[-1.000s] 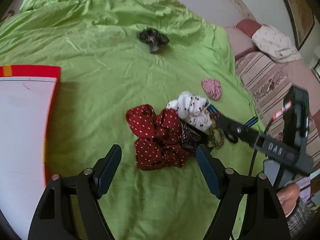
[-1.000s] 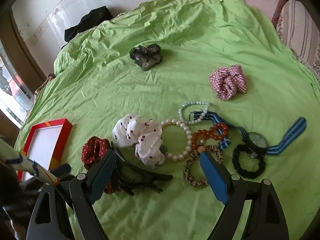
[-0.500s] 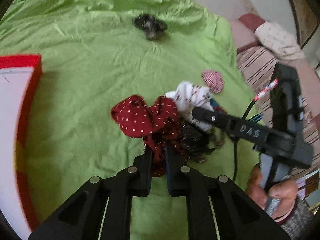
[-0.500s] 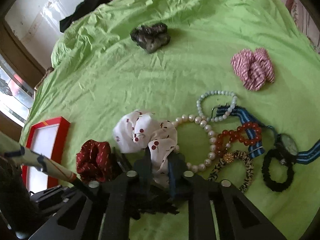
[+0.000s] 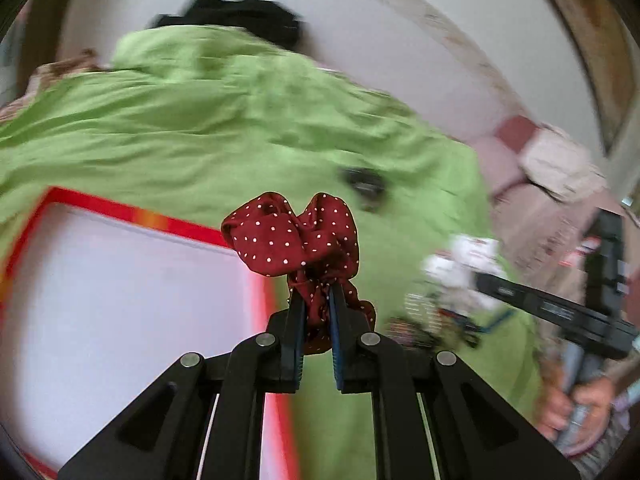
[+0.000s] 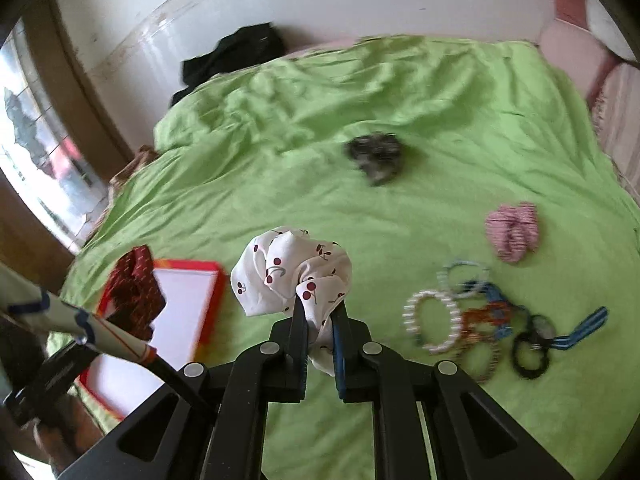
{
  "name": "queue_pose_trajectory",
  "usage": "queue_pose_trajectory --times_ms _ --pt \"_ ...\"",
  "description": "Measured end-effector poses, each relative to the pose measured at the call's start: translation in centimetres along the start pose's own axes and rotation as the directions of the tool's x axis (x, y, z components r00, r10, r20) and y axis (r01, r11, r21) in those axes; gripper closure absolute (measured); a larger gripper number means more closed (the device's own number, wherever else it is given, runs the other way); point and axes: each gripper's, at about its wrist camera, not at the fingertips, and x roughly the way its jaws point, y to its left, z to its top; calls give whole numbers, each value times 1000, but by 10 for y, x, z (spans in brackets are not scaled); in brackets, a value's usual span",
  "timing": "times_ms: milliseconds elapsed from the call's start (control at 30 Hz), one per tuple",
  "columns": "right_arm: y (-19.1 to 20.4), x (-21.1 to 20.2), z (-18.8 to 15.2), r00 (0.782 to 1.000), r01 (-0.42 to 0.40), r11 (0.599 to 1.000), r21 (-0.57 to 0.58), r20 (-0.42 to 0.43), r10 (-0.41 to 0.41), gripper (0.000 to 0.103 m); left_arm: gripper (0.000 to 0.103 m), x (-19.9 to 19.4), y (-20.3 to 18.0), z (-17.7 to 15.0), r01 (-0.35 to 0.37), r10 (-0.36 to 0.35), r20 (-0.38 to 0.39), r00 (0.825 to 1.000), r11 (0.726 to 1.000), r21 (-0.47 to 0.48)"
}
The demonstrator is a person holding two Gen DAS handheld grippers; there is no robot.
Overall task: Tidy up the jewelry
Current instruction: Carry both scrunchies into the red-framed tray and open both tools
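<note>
My left gripper (image 5: 316,296) is shut on a dark red scrunchie with white dots (image 5: 292,236), held up in the air beside the red-rimmed white tray (image 5: 120,280). In the right wrist view that red scrunchie (image 6: 134,280) hangs over the tray (image 6: 188,312). My right gripper (image 6: 320,308) is shut on a white scrunchie with a cherry print (image 6: 288,264), lifted off the green bedspread (image 6: 360,208). To its right on the spread lie a pearl bracelet (image 6: 432,320), a red bead bracelet (image 6: 480,316), a striped watch (image 6: 560,332), a black hair tie (image 6: 530,354) and a pink scrunchie (image 6: 512,232).
A dark grey scrunchie (image 6: 376,154) lies farther back on the spread. A black garment (image 6: 236,56) sits at the bed's far edge by the white wall. Pink pillows (image 6: 580,28) are at the right. A person's hand (image 5: 576,404) grips the right tool's handle.
Both grippers closed from wide open, the left on the red scrunchie and the right on the white one. Both then rose off the spread, the left swinging toward the tray.
</note>
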Motion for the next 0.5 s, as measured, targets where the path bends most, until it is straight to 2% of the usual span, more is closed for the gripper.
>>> queue_pose_trajectory --times_ms 33,167,233,367,500 --pt "14 5 0 1000 -18 1000 -10 -14 17 92 93 -2 18 3 -51 51 11 999 998 -23" --pt "65 33 -8 994 -79 996 -46 -83 75 92 93 1 71 14 -134 134 -7 991 984 -116" --pt "89 52 -10 989 -99 993 -67 -117 91 92 92 4 92 18 -200 201 -8 980 969 -142" --pt "129 95 -15 973 -145 986 -85 -194 126 92 92 10 117 26 -269 271 -15 963 945 -188" --pt "156 137 -16 959 -157 984 -88 -252 130 92 92 14 138 32 -331 335 -21 942 916 -226"
